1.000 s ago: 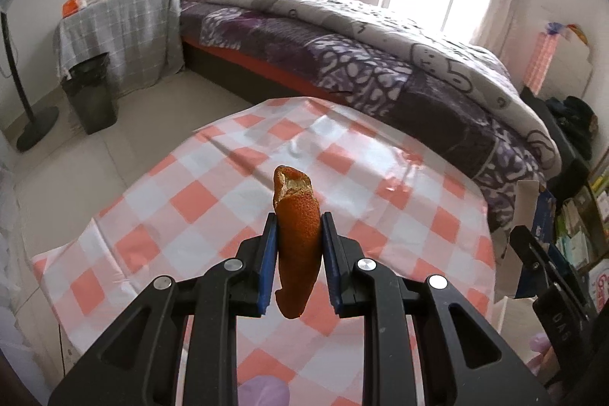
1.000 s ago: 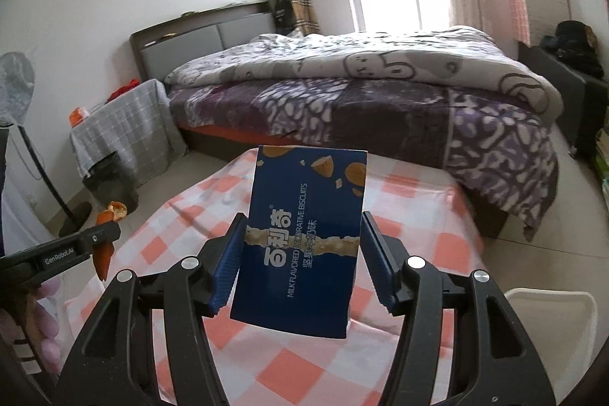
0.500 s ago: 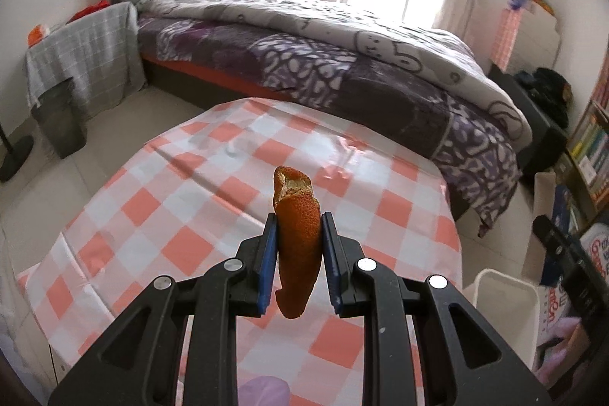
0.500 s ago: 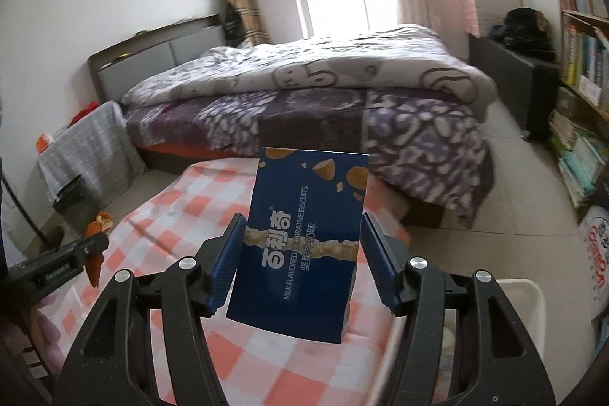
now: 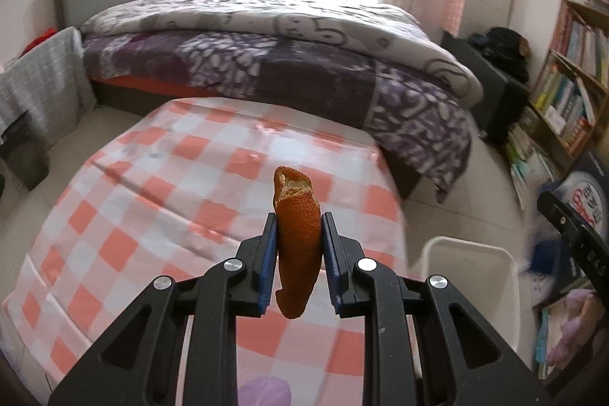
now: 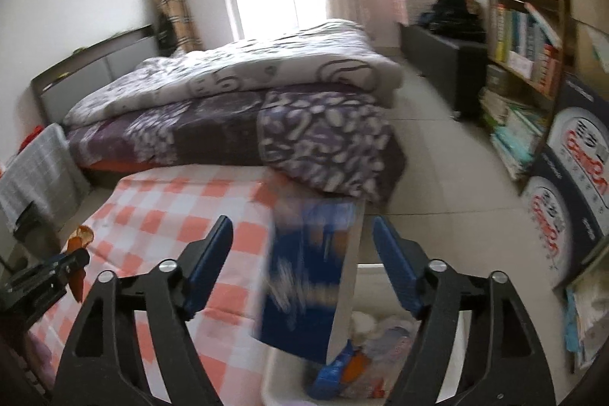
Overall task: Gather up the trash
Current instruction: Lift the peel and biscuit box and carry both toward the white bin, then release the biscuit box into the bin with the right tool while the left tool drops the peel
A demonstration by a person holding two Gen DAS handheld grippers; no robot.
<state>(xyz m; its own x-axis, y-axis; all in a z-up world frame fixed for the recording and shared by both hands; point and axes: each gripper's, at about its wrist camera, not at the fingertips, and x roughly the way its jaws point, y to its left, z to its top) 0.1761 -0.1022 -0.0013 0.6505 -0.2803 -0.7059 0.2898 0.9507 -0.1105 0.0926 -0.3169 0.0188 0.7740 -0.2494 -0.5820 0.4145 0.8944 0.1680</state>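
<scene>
Now blurring: blue biscuit box [image 6: 310, 276] dropping free between right claw [image 6: 302, 253] jaws, newly spread, above white bin [image 6: 283, 377] | left claw [image 5: 298, 242] still clamping orange peel [image 5: 298, 242] over desk [image 5: 152, 177].

One orange peel [image 5: 298, 242], one blue biscuit box [image 6: 310, 276], one white bin [image 5: 470, 286] (several wrappers inside), two grippers.

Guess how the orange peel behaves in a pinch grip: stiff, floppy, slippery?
The peel likely holds its shape: it stands curled upright, clamped in the left gripper, unsagging. Probably light, a thin rind. Its pebbly skin should grip the pads, not slip.
</scene>
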